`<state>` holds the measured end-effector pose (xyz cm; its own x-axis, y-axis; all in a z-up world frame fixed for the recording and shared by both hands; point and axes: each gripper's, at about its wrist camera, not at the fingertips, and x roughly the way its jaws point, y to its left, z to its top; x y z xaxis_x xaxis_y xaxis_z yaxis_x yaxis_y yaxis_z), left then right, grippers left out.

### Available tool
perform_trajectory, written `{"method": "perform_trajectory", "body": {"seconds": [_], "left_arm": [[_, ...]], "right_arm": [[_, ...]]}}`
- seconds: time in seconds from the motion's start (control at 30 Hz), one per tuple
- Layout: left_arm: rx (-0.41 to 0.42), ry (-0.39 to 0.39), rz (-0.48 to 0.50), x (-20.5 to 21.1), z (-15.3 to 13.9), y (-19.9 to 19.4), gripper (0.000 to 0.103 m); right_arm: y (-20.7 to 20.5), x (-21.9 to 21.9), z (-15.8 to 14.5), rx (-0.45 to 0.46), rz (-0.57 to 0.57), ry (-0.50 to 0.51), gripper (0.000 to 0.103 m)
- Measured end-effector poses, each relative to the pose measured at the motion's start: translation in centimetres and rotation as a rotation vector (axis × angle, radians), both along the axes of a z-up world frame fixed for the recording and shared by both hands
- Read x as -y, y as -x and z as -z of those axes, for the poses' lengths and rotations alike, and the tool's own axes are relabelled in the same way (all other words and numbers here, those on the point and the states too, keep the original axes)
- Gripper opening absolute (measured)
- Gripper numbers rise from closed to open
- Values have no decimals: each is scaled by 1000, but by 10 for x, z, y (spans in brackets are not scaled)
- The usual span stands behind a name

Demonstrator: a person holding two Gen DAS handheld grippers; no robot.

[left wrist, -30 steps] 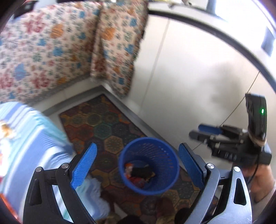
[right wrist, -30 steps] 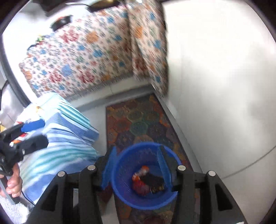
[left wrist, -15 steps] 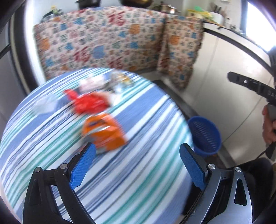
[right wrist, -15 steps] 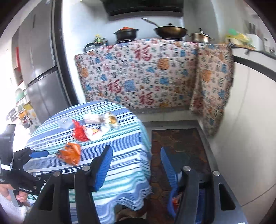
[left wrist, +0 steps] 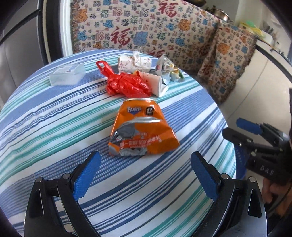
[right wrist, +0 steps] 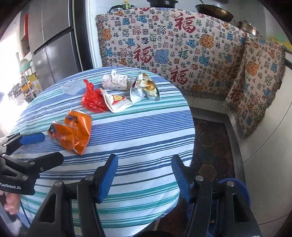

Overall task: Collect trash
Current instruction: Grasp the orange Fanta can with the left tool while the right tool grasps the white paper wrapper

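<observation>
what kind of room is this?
Most likely a home kitchen or dining corner: refrigerator, pans on a cloth-draped counter, and a round table in a striped cloth.

A round table under a blue and teal striped cloth (left wrist: pixel 54 127) fills the frame's centre. Behind it, upper right, hangs a patterned blanket (right wrist: pixel 182 45); a steel fridge (right wrist: pixel 53 51) stands upper left

The left gripper (left wrist: pixel 145 169) points downward, jaws wide apart and empty. The right gripper (right wrist: pixel 144 175) has just been opening, nothing between its jaws
</observation>
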<state>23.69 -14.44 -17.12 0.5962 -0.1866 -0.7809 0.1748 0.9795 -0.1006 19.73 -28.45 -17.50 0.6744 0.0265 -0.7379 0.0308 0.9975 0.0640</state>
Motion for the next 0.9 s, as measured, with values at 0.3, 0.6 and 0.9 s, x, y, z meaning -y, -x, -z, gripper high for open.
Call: {"method": "perform_trajectory", "body": {"seconds": [0.3, 0.6, 0.9], "left_arm": [[-40, -111, -136, 15, 30, -34, 99], [-4, -106, -82, -12, 28, -40, 99], [-4, -122, -69, -28, 24, -41, 99]], "right_arm": [[-9, 5, 6, -14, -2, -59, 62], [-62, -36, 16, -3, -196, -1, 62], [-124, -59, 24, 10, -343, 61, 60]]}}
